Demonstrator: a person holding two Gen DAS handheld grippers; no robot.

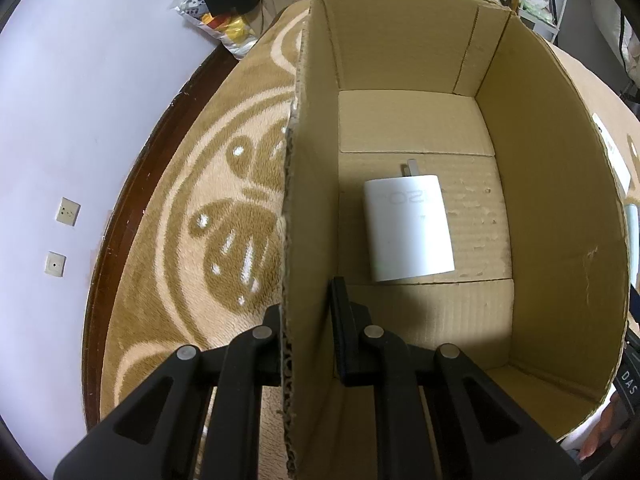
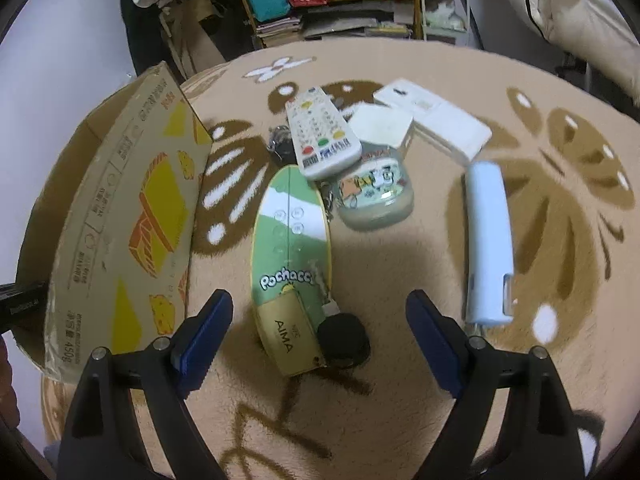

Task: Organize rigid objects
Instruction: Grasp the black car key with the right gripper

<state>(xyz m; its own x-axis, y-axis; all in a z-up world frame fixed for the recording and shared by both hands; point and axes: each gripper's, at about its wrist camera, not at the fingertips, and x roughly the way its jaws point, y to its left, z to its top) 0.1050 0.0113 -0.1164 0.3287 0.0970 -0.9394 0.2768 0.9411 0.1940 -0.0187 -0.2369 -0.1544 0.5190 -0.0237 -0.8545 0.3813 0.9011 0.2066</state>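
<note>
My left gripper (image 1: 306, 328) is shut on the left wall of an open cardboard box (image 1: 304, 200), one finger outside and one inside. A white charger plug (image 1: 408, 230) lies on the box floor. My right gripper (image 2: 320, 332) is open and empty, hovering over a gold AIMA key tag (image 2: 288, 336) with a black fob (image 2: 344, 340), at the near end of a green Pochacco case (image 2: 290, 236). Beyond lie a white remote (image 2: 320, 132), a cartoon-printed pouch (image 2: 374, 188), white boxes (image 2: 432, 120) and a pale blue tube (image 2: 490, 240). The box (image 2: 120, 220) stands left.
Everything sits on a tan patterned blanket (image 2: 400, 400). A dark wooden edge (image 1: 120, 216) and white wall with sockets (image 1: 68, 212) lie left of the box. Shelves with books and bags (image 2: 340, 4) stand at the back. A white cushion (image 2: 580, 12) is at the far right.
</note>
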